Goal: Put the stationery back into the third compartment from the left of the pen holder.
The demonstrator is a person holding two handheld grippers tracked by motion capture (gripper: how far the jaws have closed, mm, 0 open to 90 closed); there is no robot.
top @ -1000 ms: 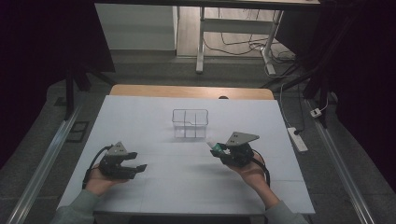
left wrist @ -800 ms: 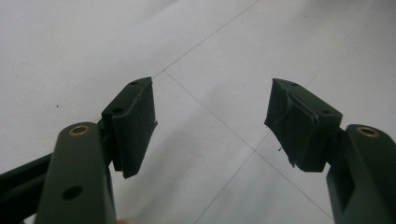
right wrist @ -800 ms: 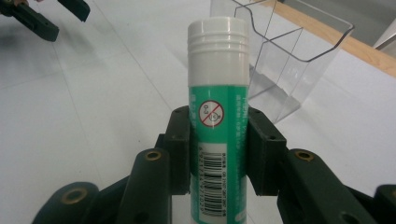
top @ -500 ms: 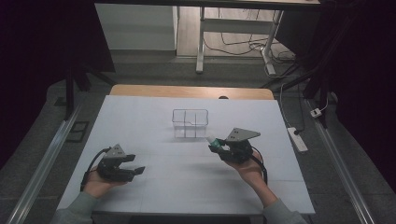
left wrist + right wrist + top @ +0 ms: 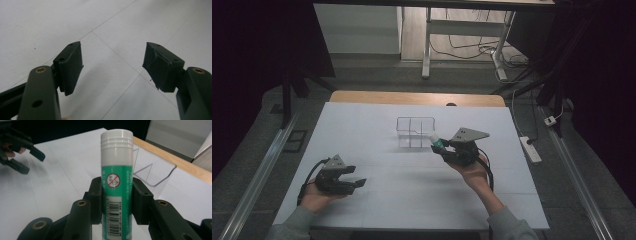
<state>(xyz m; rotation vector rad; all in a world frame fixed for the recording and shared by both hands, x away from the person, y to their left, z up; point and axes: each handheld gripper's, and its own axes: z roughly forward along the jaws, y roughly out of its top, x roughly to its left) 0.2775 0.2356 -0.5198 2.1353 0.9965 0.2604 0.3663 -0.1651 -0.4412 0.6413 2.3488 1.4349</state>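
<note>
My right gripper (image 5: 116, 201) is shut on a glue stick (image 5: 116, 182) with a green label and a white cap, the cap pointing away from the jaws. From above, the right gripper (image 5: 443, 148) holds the glue stick (image 5: 436, 141) just off the near right corner of a clear plastic divided box (image 5: 415, 132) at mid-table. My left gripper (image 5: 356, 183) rests low at the near left of the table, open, nothing between its fingers. Its own view shows the left gripper (image 5: 113, 63) with jaws wide apart over bare white table.
The white table top (image 5: 377, 125) has a wooden strip (image 5: 412, 97) along its far edge. A power strip (image 5: 530, 148) lies off the right side. A metal rail (image 5: 259, 170) runs along the left. The left gripper (image 5: 18, 150) shows far off in the right gripper view.
The right gripper has carried the glue stick up and toward the clear box's near right corner. The left gripper has stayed low at the near left, still open.
</note>
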